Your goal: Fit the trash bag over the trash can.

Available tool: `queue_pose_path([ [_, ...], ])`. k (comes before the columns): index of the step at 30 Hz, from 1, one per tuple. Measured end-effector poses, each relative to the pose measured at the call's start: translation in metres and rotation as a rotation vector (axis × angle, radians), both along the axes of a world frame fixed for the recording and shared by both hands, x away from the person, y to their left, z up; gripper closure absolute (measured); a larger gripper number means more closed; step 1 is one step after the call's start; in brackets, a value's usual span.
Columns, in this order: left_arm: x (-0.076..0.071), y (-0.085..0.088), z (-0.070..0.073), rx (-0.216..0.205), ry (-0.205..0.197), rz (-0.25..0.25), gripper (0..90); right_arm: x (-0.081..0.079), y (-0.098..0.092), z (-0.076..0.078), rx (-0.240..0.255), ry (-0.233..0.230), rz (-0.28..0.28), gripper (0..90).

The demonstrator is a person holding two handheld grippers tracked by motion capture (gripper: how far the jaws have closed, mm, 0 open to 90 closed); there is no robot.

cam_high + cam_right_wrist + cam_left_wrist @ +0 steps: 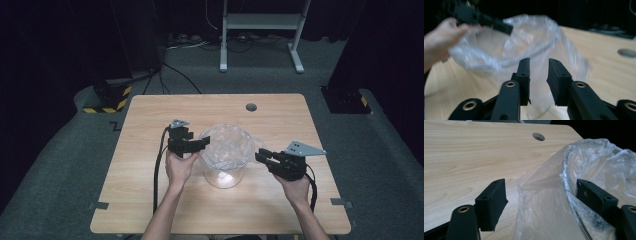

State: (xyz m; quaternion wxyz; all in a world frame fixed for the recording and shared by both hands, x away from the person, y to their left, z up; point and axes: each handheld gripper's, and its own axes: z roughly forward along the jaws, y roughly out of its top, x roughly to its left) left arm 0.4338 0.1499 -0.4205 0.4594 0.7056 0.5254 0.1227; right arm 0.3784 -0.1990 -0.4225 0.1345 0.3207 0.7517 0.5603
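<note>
A clear glass bowl on a foot stands mid-table, lined with a thin clear plastic bag that drapes over its rim. My left gripper is at the bowl's left rim. Its jaws stand wide and straddle rim and plastic, one outside and one inside, and the outer pad is clear of the film. My right gripper hovers at the bowl's right side. Its jaws are a narrow gap apart and point at the plastic bag with nothing pinched between them.
The wooden table has a round cable hole near its far edge. Behind it on the dark floor stand a white metal frame and a yellow-and-black striped base. Cables trail from both grippers toward the person.
</note>
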Motion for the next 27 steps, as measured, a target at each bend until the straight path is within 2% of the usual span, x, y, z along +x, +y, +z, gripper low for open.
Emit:
queue_pose_path([
  [2,0.0,-0.001,0.0,0.002,0.002,-0.001,25.7,0.002,0.001,0.009,0.01,-0.021,-0.006,67.0],
  [5,0.001,-0.001,0.001,0.01,0.003,-0.005,25.7,0.014,0.012,0.026,-0.014,-0.056,-0.008,60.0],
  [6,0.001,-0.001,0.001,0.01,0.003,-0.005,25.6,0.014,0.012,0.026,-0.014,-0.056,-0.008,60.0],
  [8,0.003,-0.003,0.002,0.029,0.004,-0.012,25.6,0.027,0.027,0.034,-0.069,-0.073,-0.002,58.8],
  [10,0.004,-0.004,0.003,0.047,0.0,-0.019,25.6,0.037,0.039,0.036,-0.119,-0.067,0.002,57.5],
  [12,0.006,-0.005,0.003,0.052,0.004,-0.024,25.3,0.049,0.051,0.037,-0.168,-0.061,-0.005,56.7],
  [15,0.012,-0.005,0.004,0.062,0.003,-0.02,24.6,0.063,0.066,0.034,-0.203,-0.044,0.003,56.7],
  [18,0.017,-0.004,0.003,0.05,0.013,-0.022,24.5,0.073,0.078,0.028,-0.228,-0.03,0.008,56.8],
  [20,0.023,-0.006,0.005,0.084,0.011,-0.023,24.7,0.075,0.084,0.024,-0.267,-0.031,0.0,55.7],
  [21,0.023,-0.006,0.005,0.084,0.011,-0.023,24.9,0.075,0.084,0.024,-0.267,-0.031,0.0,55.7],
  [22,0.023,-0.007,0.006,0.104,0.002,-0.025,24.9,0.076,0.087,0.022,-0.276,-0.03,0.003,54.2],
  [26,0.018,-0.004,0.01,0.122,-0.056,-0.04,28.1,0.075,0.093,0.019,-0.294,-0.057,-0.008,51.2],
  [27,0.018,-0.004,0.01,0.122,-0.056,-0.04,27.6,0.074,0.095,0.019,-0.305,-0.07,-0.012,50.8],
])
